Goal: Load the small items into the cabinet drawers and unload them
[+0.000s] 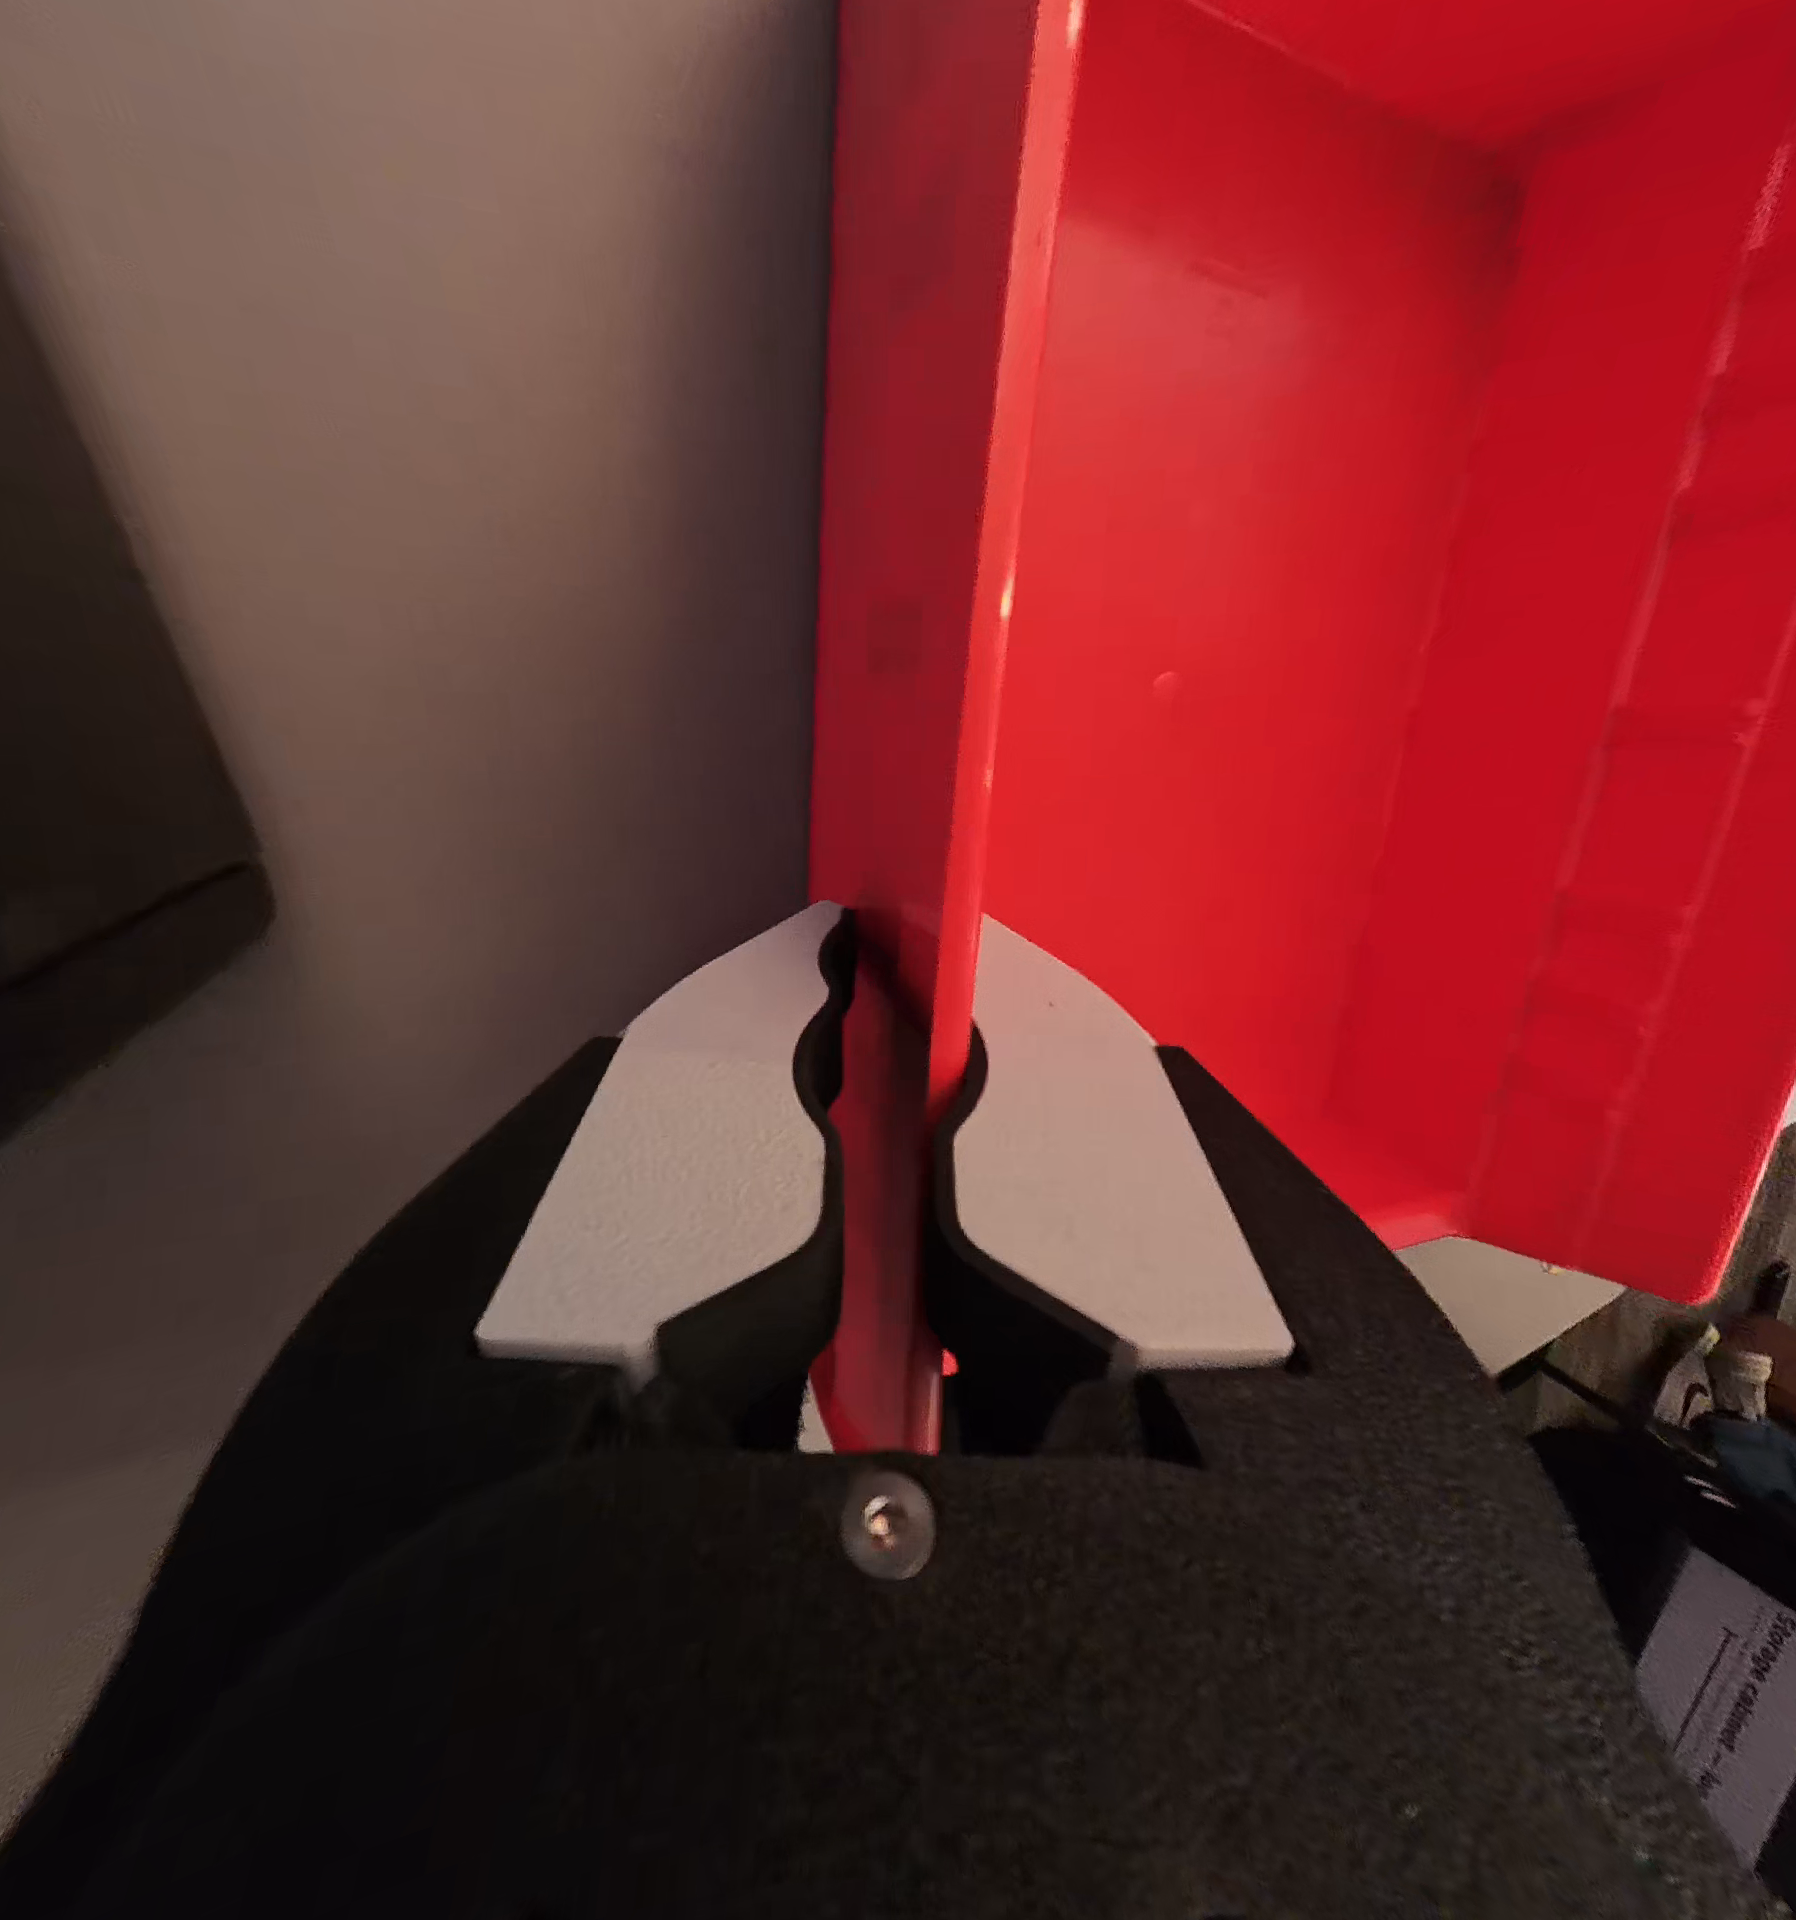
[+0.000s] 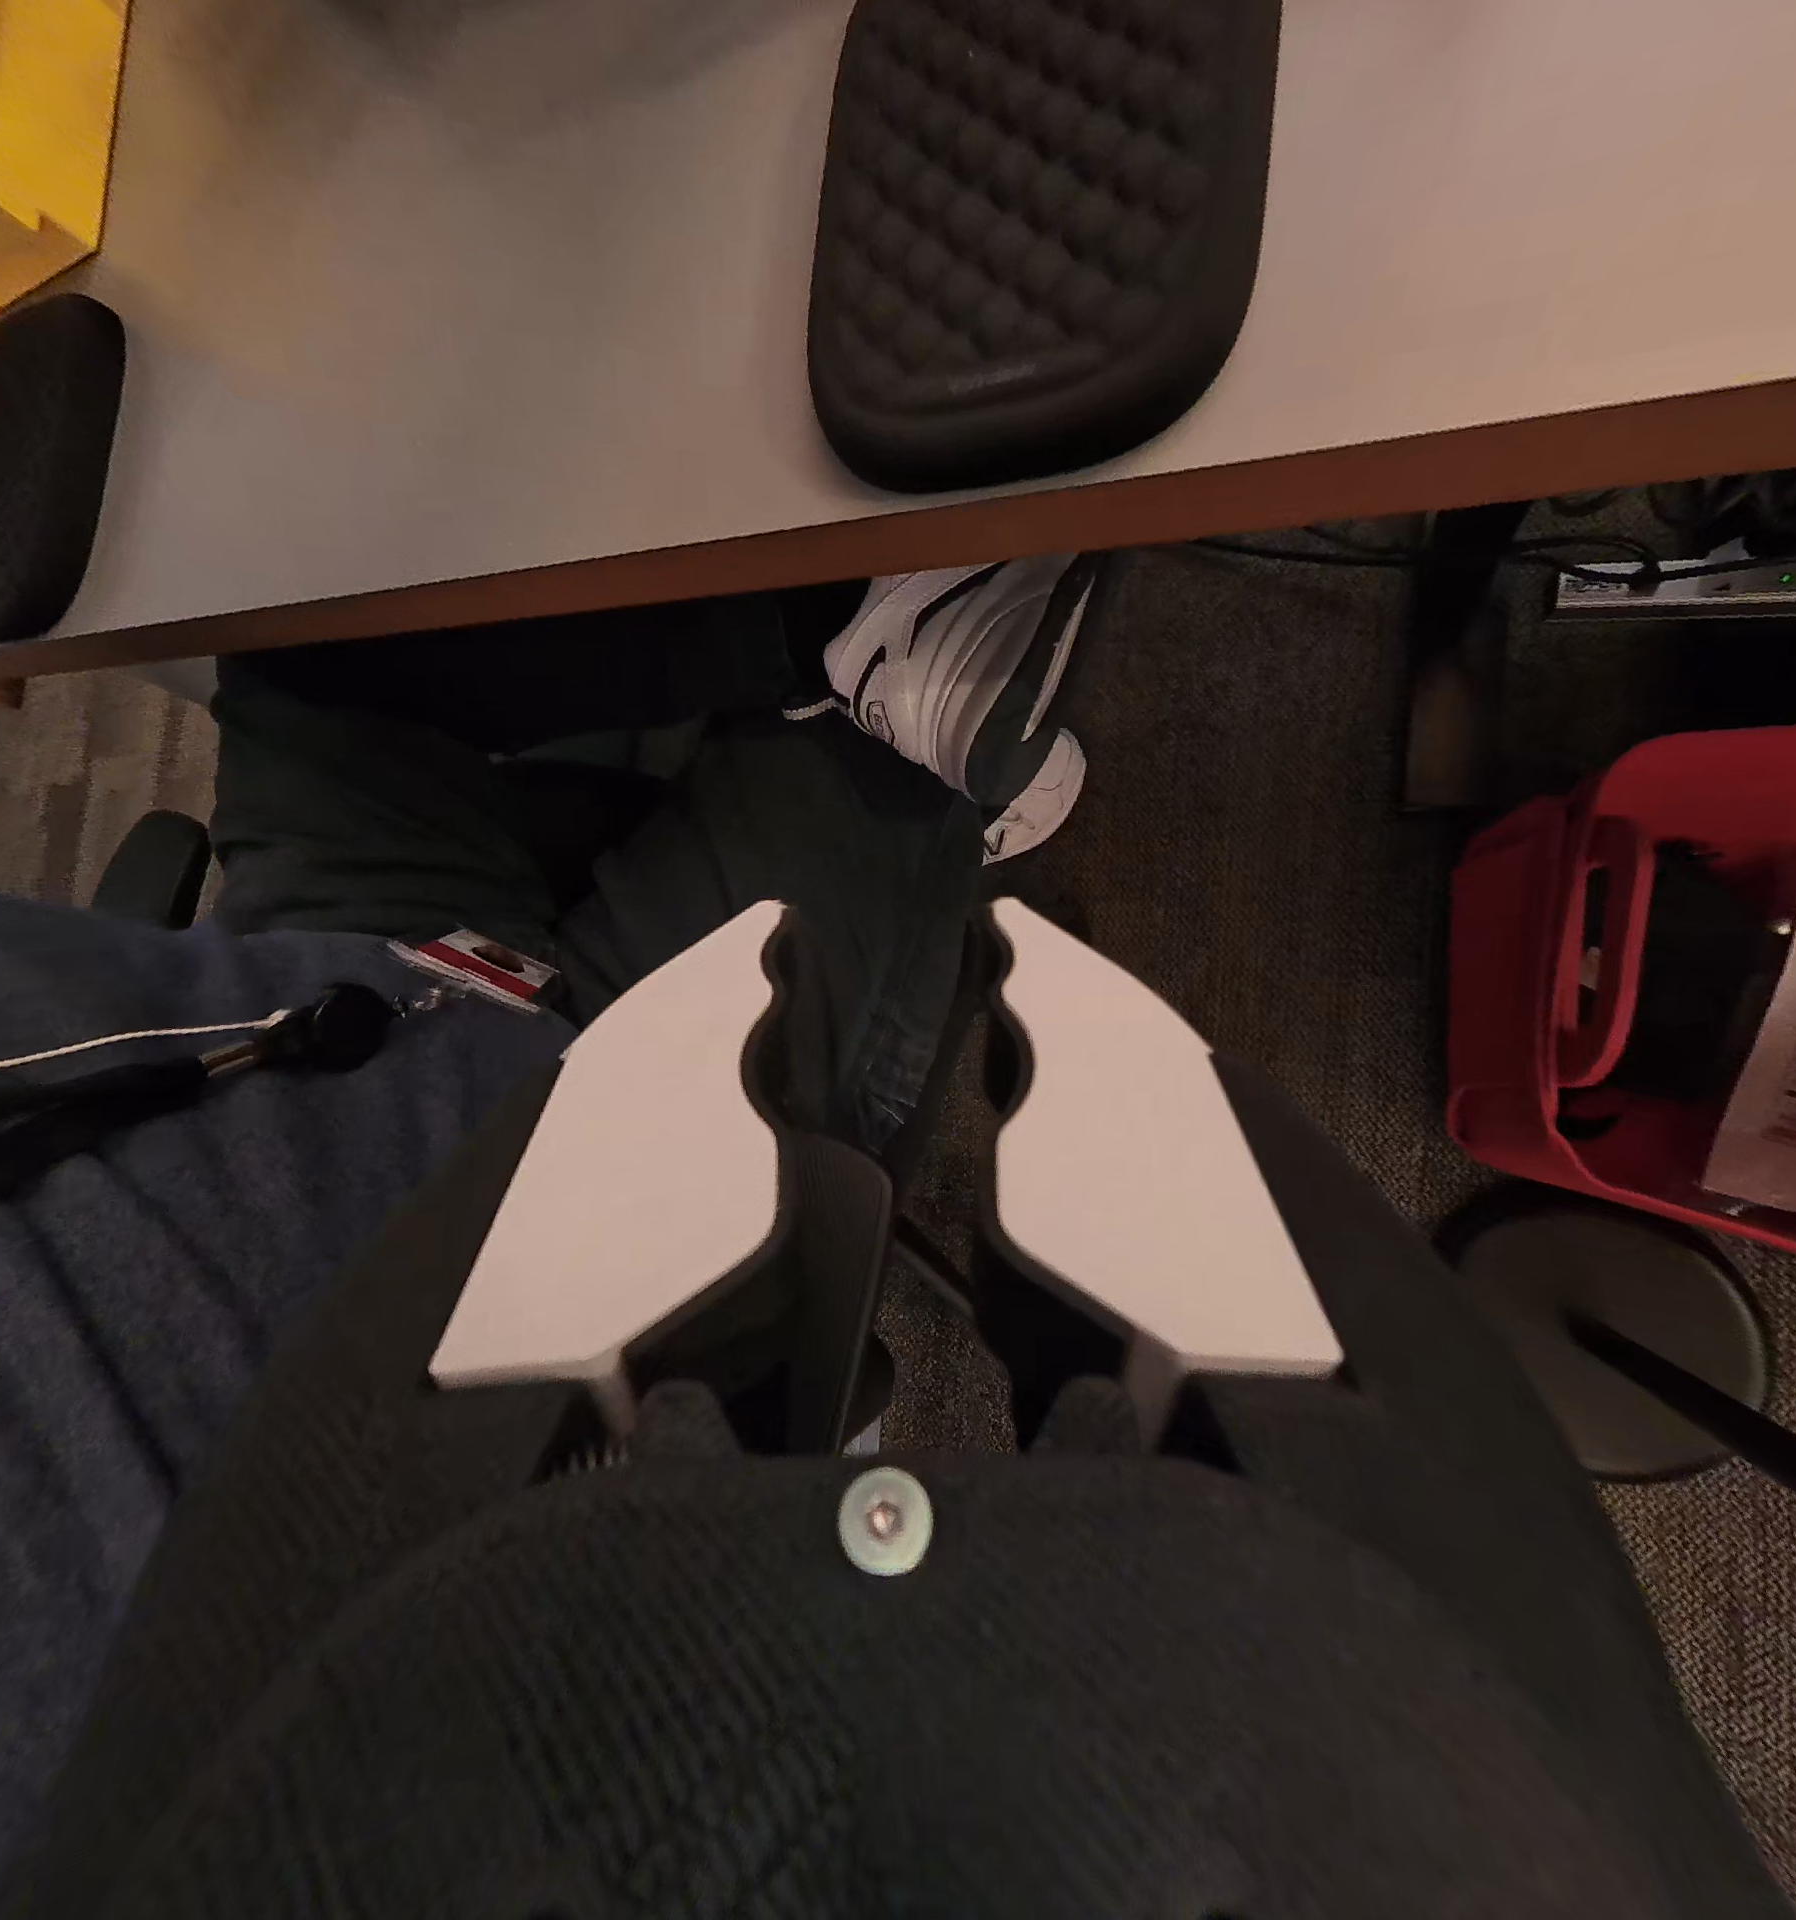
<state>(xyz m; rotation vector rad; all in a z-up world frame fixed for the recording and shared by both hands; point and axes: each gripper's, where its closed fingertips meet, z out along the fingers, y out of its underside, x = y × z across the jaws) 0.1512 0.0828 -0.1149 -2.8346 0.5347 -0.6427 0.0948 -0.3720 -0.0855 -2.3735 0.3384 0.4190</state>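
In the left wrist view my left gripper [image 1: 899, 997] is shut on the thin side wall of a red plastic drawer [image 1: 1289, 623]. The drawer is held up in the air, tipped so its open inside faces the camera, and it looks empty. In the right wrist view my right gripper [image 2: 883, 935] is open and empty, held off the table's front edge above a person's lap and legs. A yellow drawer [image 2: 21, 156] stands on the white table [image 2: 458, 364] at the far left. No small items show in either view.
A black dimpled wrist rest [image 2: 1039, 229] and a smaller black pad [image 2: 26, 468] lie on the table. Under it are a person's white shoe [image 2: 956, 675], a red bag [image 2: 1642, 987] holding a paper, and a chair base [image 2: 1621, 1340]. A dark panel [image 1: 63, 779] stands left of the drawer. One gripper's finger ends stand about 45 cm off the other's.
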